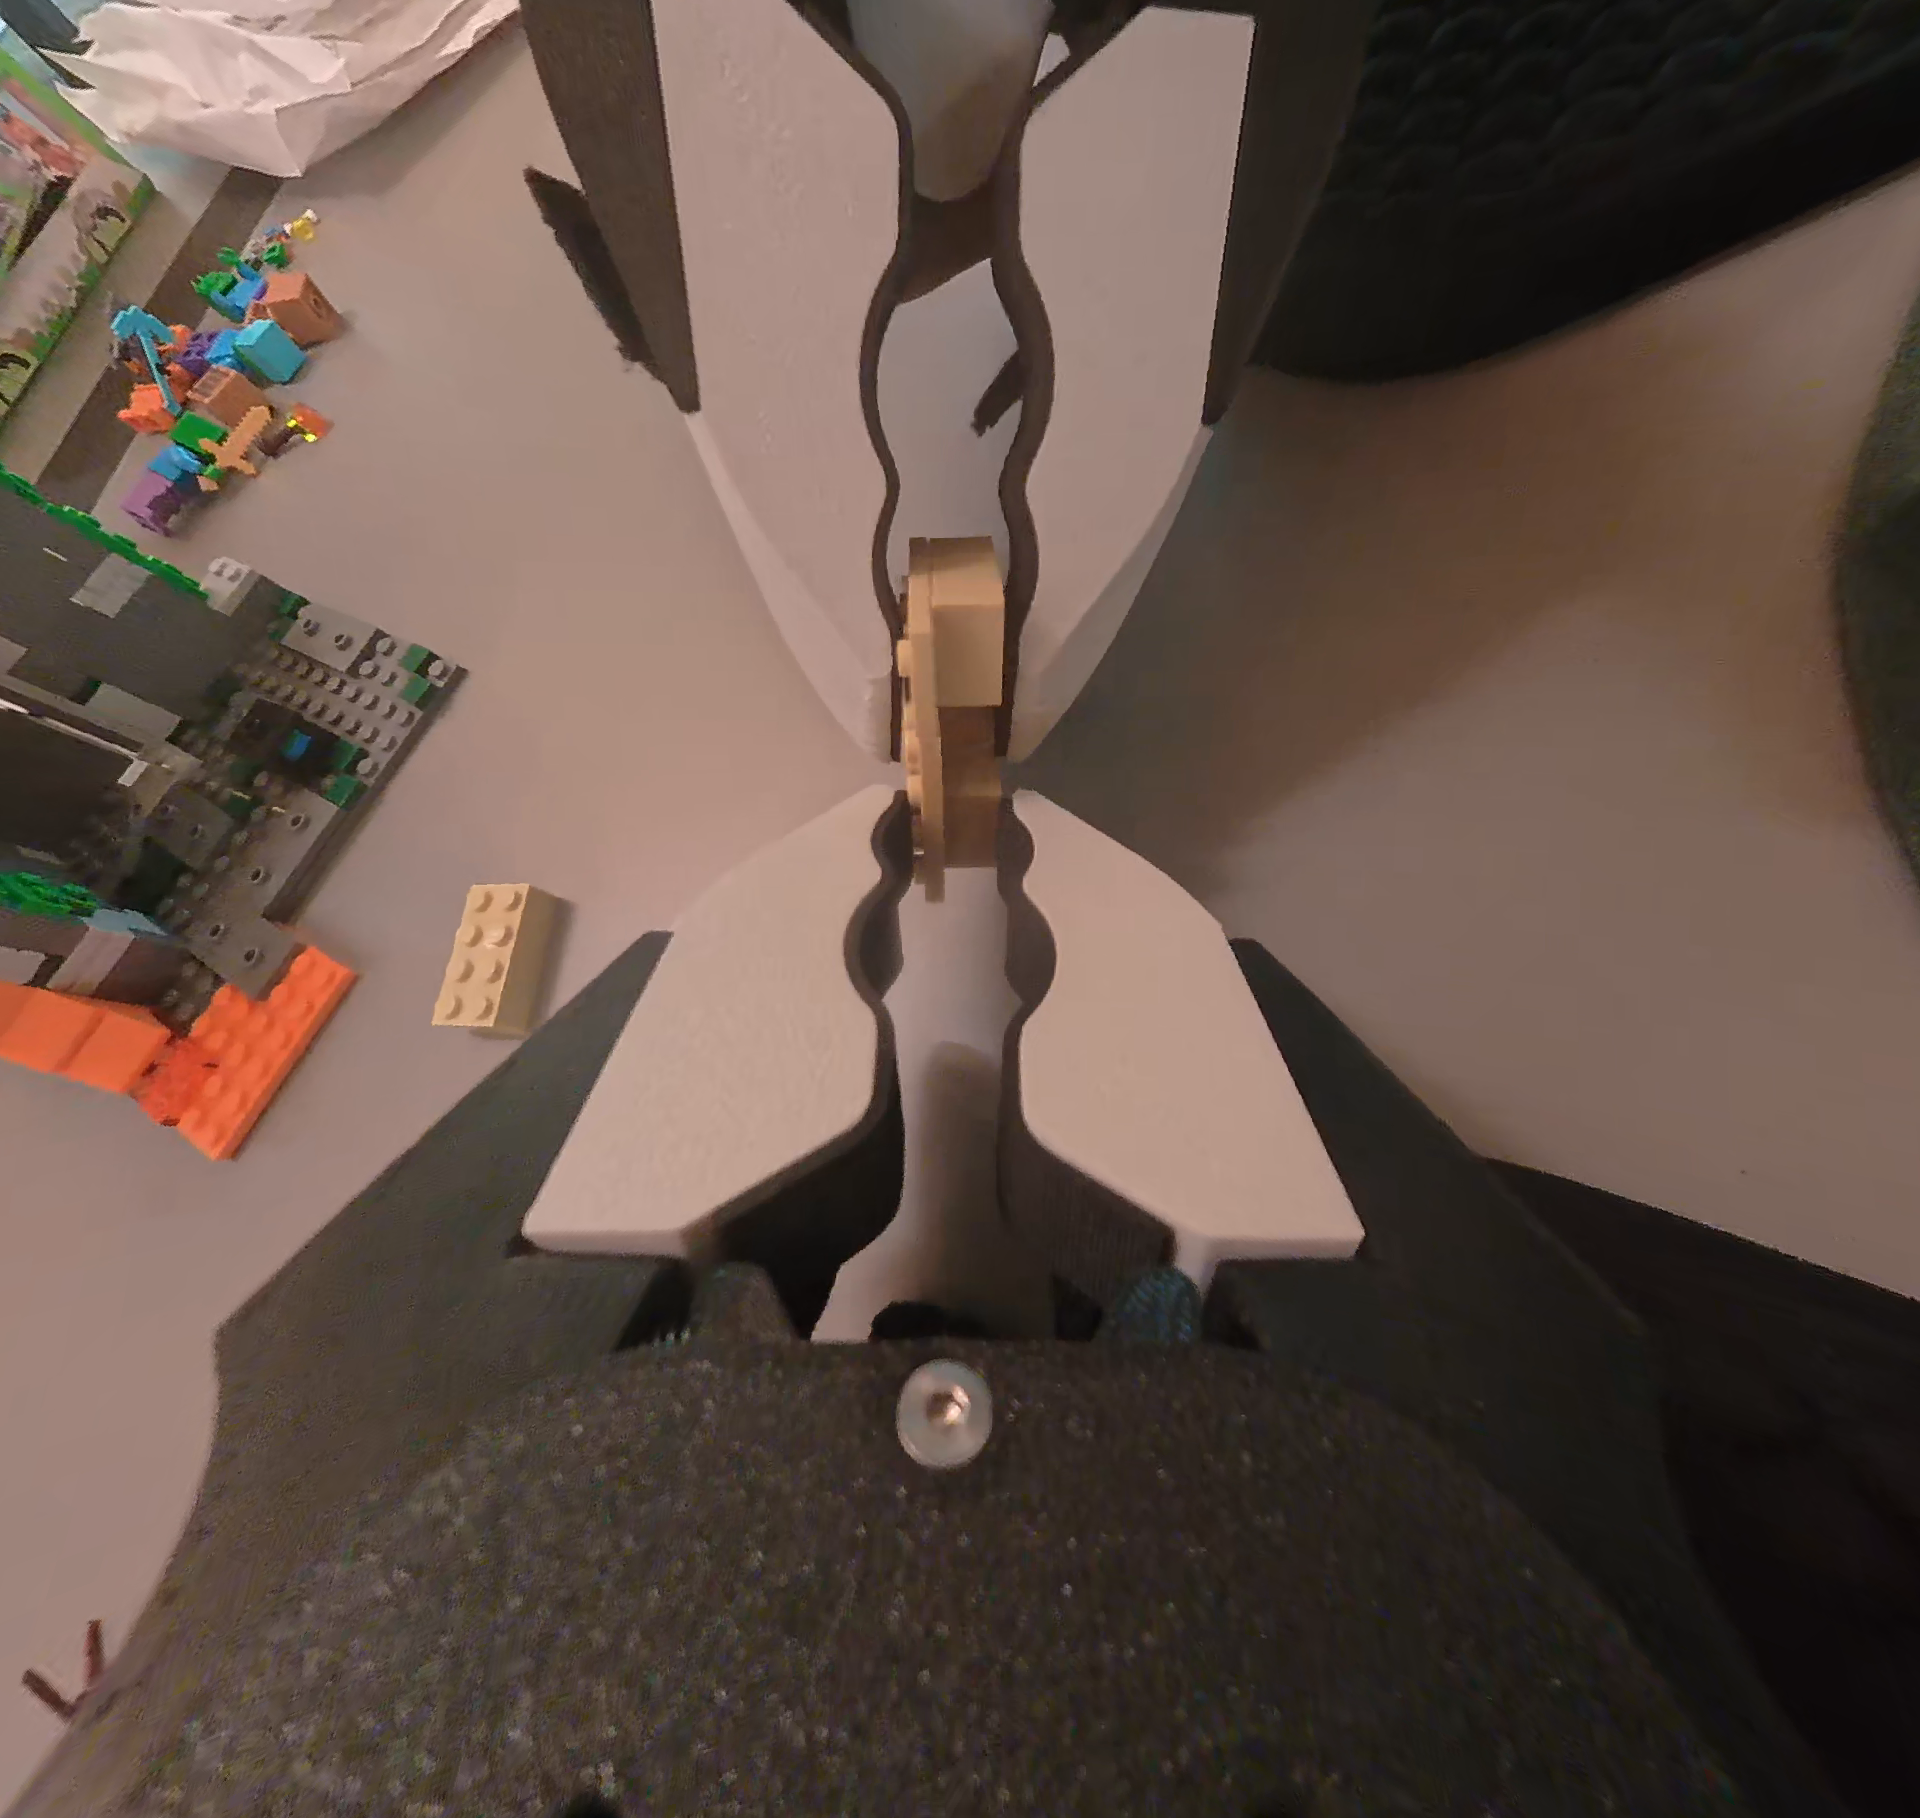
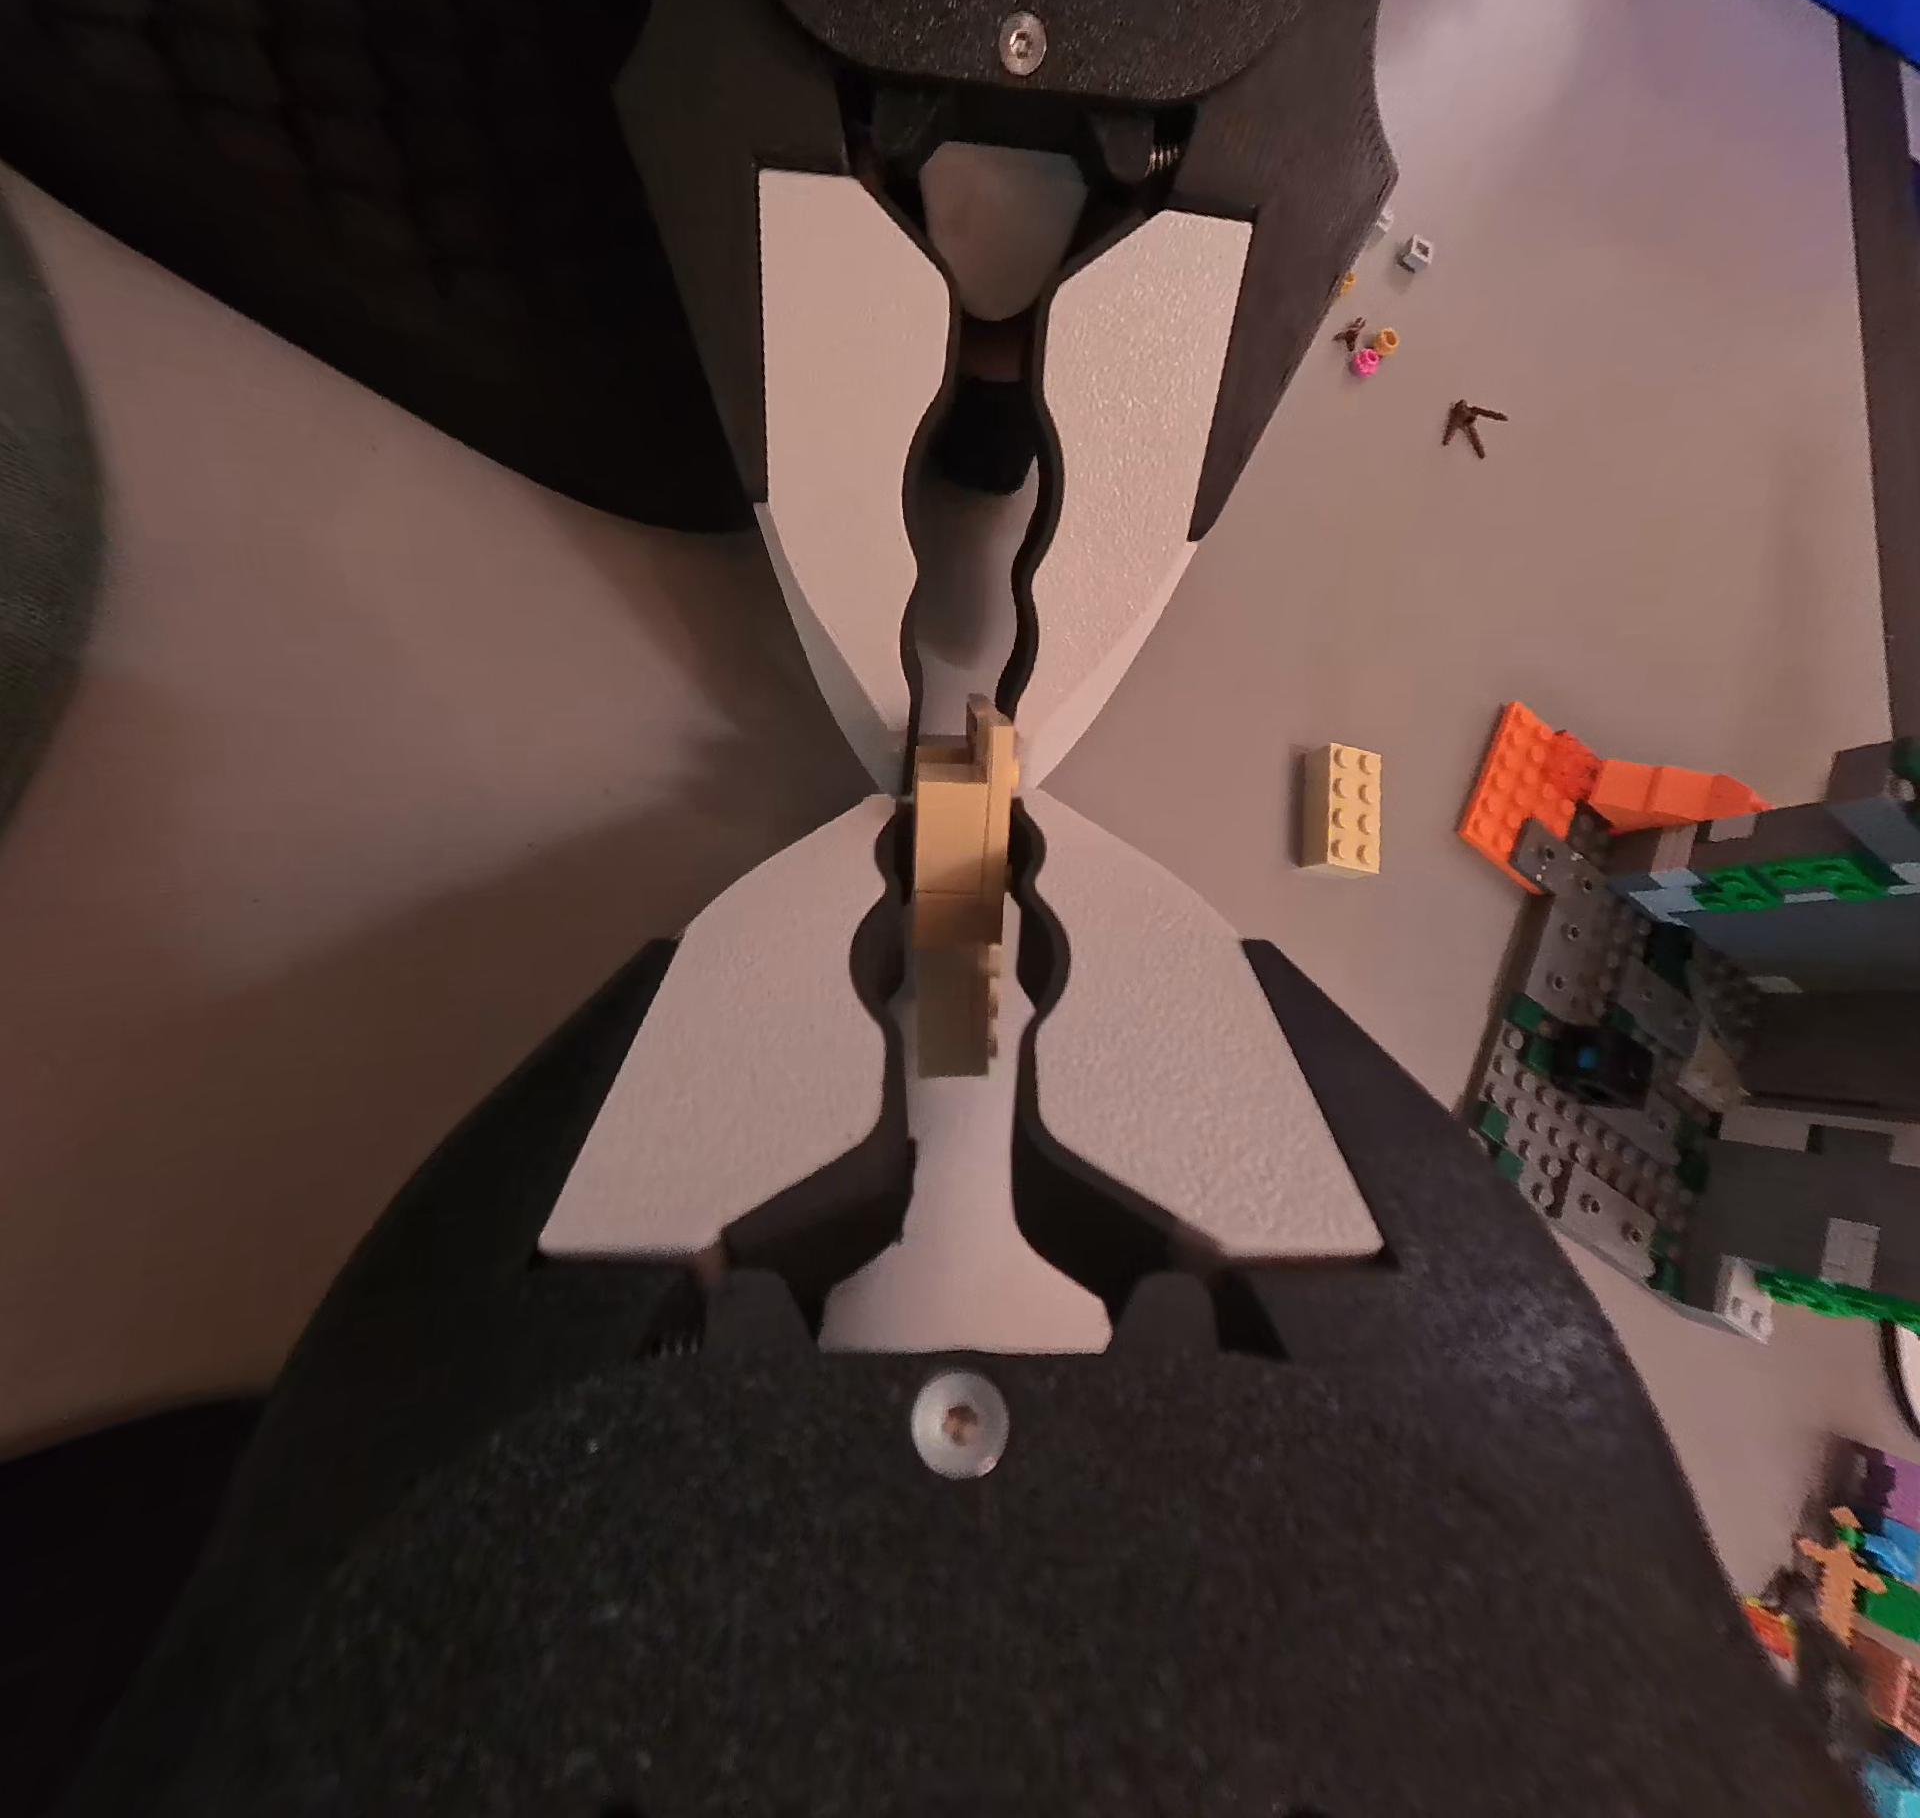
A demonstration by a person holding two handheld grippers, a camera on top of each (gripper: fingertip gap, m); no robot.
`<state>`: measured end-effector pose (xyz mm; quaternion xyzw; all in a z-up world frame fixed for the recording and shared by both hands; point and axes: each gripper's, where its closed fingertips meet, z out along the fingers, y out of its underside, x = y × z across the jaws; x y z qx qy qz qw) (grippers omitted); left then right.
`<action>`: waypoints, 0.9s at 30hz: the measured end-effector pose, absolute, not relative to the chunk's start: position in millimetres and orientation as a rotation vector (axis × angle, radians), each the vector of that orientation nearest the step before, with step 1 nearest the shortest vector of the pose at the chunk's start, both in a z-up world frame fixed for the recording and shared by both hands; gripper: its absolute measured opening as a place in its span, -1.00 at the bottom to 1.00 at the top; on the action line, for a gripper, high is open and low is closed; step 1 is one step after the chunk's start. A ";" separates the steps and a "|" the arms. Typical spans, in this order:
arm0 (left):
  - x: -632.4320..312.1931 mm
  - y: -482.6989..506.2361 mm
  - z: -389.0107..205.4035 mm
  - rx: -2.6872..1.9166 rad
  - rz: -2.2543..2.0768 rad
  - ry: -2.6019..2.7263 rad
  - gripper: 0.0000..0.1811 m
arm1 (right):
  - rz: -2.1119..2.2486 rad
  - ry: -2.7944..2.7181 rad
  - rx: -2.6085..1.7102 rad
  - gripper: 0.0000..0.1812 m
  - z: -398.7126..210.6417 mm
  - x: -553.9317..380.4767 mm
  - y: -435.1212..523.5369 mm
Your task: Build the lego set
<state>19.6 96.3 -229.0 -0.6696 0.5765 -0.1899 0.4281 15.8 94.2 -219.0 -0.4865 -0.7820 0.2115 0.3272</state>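
Note:
A small tan lego assembly (image 1: pixel 951 688) hangs between my two grippers, which meet tip to tip above the grey table. In the left wrist view my left gripper (image 1: pixel 951 812) comes from below and pinches the assembly's lower end. My right gripper (image 1: pixel 951 740) comes from above and holds most of it. In the right wrist view my right gripper (image 2: pixel 956 823) is shut around the tan assembly (image 2: pixel 956 895), and my left gripper (image 2: pixel 956 771) grips its far end. A loose tan 2x4 brick (image 1: pixel 497 958) lies on the table and also shows in the right wrist view (image 2: pixel 1342 810).
A grey, green and orange lego build (image 1: pixel 208 781) (image 2: pixel 1662 1041) stands beside the loose brick. A pile of coloured figures and pieces (image 1: pixel 218 376) lies beyond it. White paper bags (image 1: pixel 281 23), a dark knitted cloth (image 1: pixel 1610 106) and small loose pieces (image 2: pixel 1371 350) are on the table. Less than 4 cm separates the two grippers' tips. The loose tan 2x4 brick (image 1: pixel 497 958) sits 10 cm or so from the ends of my left fingers. My right wrist view (image 2: pixel 1341 805) looks at it from another angle.

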 end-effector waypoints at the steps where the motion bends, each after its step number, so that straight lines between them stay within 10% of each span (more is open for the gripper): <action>1: 19.4 96.1 -229.2 -1.675 -0.477 1.440 -0.84 | 0.547 -2.060 -1.271 -0.75 -219.7 16.4 94.5; 27: 19.0 91.1 -230.4 -1.688 -0.520 1.459 -0.82 | 0.434 -2.122 -1.098 -0.82 -224.7 14.7 91.1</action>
